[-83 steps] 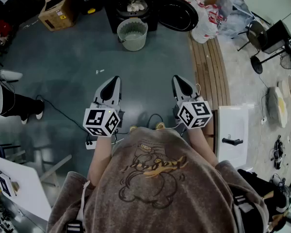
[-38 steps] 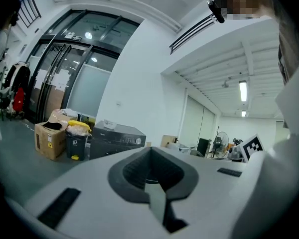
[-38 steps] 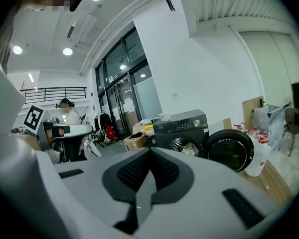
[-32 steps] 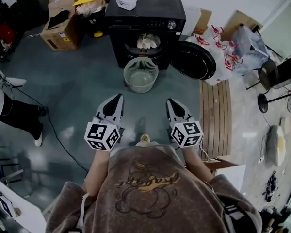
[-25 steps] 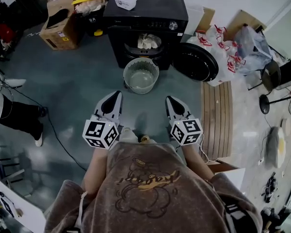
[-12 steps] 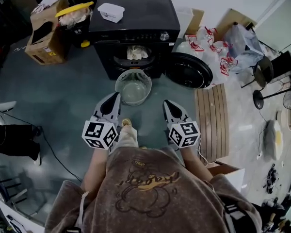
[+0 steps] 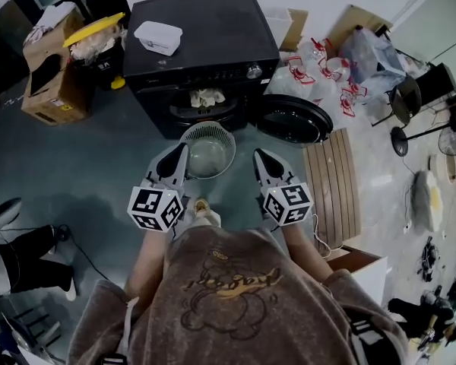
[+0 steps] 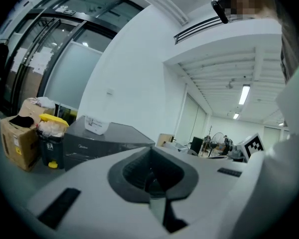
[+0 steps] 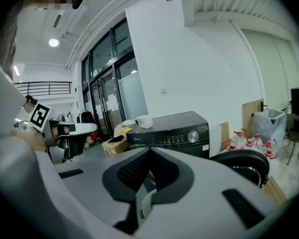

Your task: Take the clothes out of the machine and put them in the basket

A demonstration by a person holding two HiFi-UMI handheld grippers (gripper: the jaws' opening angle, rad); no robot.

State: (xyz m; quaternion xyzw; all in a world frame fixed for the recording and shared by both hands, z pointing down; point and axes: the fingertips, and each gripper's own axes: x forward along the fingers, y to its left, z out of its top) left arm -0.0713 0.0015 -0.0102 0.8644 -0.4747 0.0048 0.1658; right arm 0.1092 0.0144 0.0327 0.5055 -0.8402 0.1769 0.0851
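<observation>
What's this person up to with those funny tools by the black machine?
A person stands facing a black front-loading machine whose round door is swung open. Pale clothes lie in its drum, and a round pale plastic basket on the floor in front looks empty. The left gripper and right gripper are both shut and hold nothing; no unloading has begun.

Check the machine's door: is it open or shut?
Open. The round door is swung out to the right of the machine, and pale clothes show in the uncovered drum opening.
</observation>
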